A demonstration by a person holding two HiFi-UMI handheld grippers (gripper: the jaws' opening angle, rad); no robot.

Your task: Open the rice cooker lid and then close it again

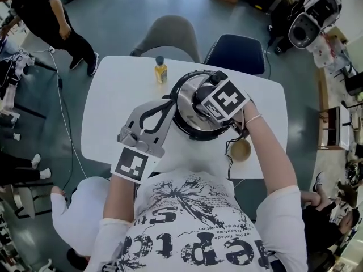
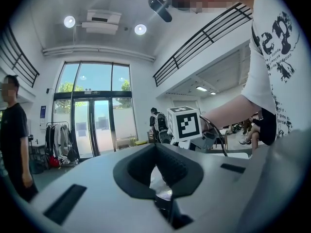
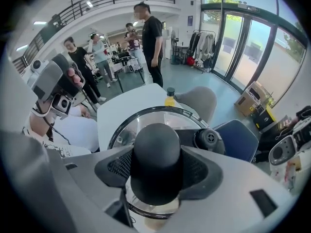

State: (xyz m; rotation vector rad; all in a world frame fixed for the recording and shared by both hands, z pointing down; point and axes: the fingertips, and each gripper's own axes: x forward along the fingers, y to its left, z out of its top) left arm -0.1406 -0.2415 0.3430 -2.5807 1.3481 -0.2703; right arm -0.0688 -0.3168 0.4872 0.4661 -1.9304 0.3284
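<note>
The rice cooker, white-bodied, stands in the middle of the white table. Over it is the glass lid with a steel rim. My right gripper points steeply down, and in the right gripper view it is shut on the lid's black knob. Whether the lid rests on the pot is unclear. My left gripper lies level at the cooker's left rim. Its pads stand almost together, with a thin shiny strip of the rim between them.
A small yellow bottle stands behind the cooker. A cup of tan liquid and the black cord lie at its near right. A grey chair and a dark blue chair stand beyond the table. A person stands at the far left.
</note>
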